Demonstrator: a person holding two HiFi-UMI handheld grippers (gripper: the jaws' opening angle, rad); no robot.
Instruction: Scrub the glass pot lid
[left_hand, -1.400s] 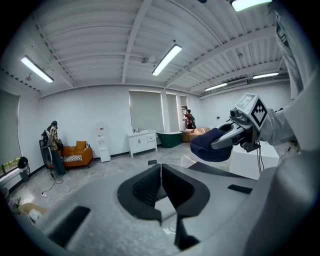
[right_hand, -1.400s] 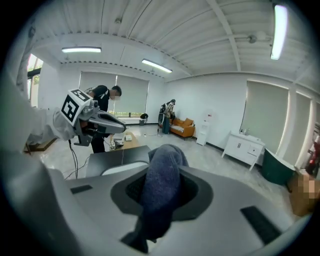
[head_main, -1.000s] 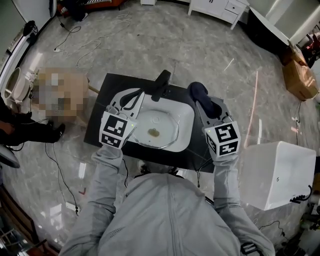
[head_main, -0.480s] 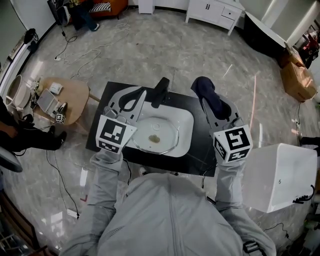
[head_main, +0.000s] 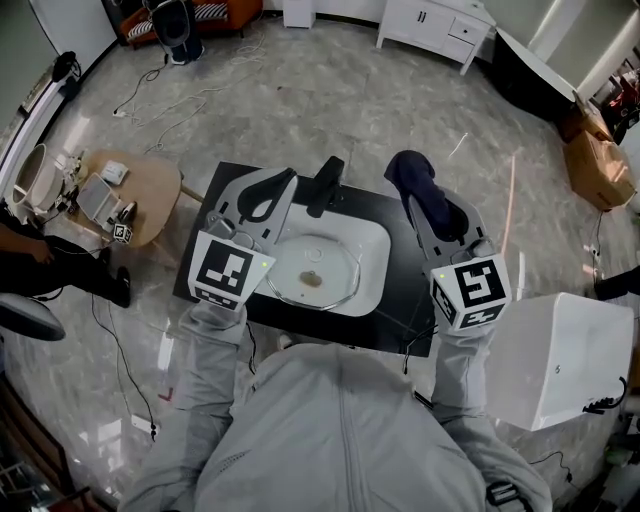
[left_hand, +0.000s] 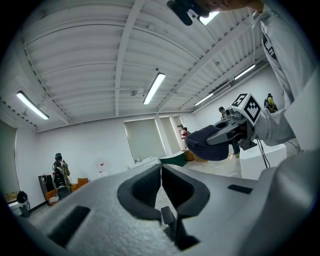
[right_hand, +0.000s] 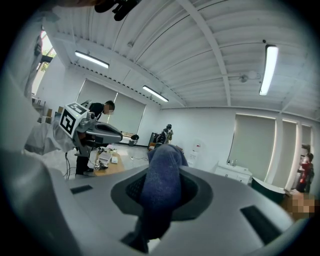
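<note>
The glass pot lid (head_main: 316, 271) lies in the white sink basin (head_main: 372, 240), with a brown smear near its middle. My left gripper (head_main: 283, 179) hovers over the basin's left rim with its jaws closed and nothing in them. In the left gripper view, the left gripper (left_hand: 161, 168) points up at the ceiling. My right gripper (head_main: 412, 188) hangs over the black counter right of the basin, shut on a dark blue cloth (head_main: 415, 183). The cloth (right_hand: 161, 177) fills the jaws of the right gripper (right_hand: 162, 167) in the right gripper view. Neither gripper touches the lid.
A black faucet (head_main: 326, 183) stands at the basin's back edge, between the grippers. The sink is set in a black counter (head_main: 405, 305). A white box (head_main: 560, 355) stands on the floor at right, and a round wooden side table (head_main: 135, 200) at left. Cables lie on the floor.
Both grippers have risen a little toward the head camera, and the right one has drifted rightward with the cloth. The lid has stayed in the basin.
</note>
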